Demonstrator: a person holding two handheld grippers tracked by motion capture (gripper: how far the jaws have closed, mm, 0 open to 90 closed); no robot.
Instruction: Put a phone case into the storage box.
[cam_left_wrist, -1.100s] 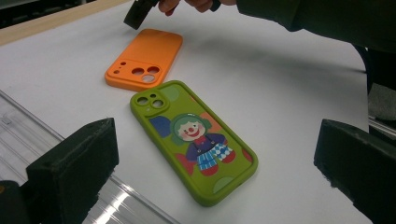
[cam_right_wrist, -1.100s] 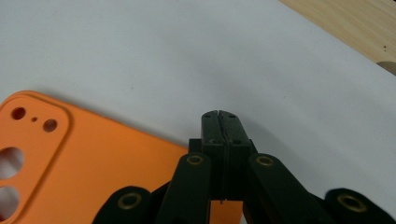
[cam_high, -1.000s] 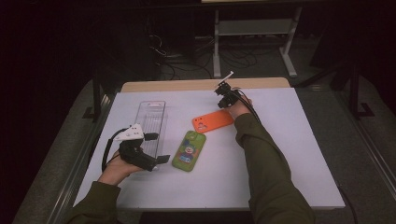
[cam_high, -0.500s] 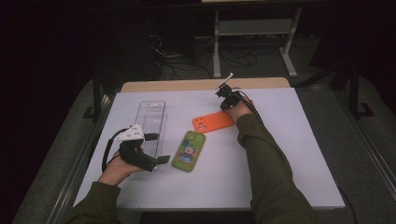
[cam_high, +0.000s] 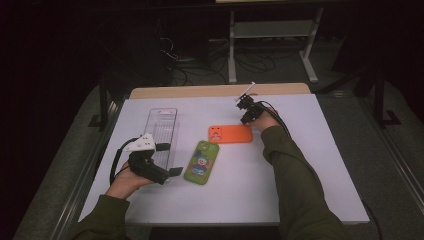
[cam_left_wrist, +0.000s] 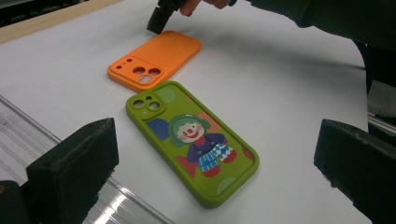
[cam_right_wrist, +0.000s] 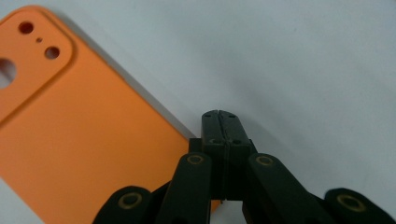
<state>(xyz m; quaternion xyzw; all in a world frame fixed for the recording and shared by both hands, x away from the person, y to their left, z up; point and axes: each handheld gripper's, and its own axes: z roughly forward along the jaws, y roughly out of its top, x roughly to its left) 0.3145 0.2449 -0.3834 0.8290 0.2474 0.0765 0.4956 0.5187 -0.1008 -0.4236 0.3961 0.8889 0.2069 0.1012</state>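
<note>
Right tool at the orange case corner

Right tool (cam_right_wrist: 219, 122) clenched, empty, at orange phone case (cam_high: 230, 133) mid-frame on counter (cam_high: 310, 165); left tool (cam_left_wrist: 217, 154) released. Case likely light, flexible, slippery: grip its rim.

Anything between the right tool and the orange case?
Nothing visible. The right tool, jaws shut, sits at the edge of the orange phone case with bare table around it. The green clown case lies nearer the person, clear of that gap.

Matt orange phone case (cam_right_wrist: 84, 140), glossy green printed case (cam_left_wrist: 194, 140), clear ribbed plastic tray (cam_high: 162, 135), smooth white tabletop (cam_high: 300, 165).
</note>
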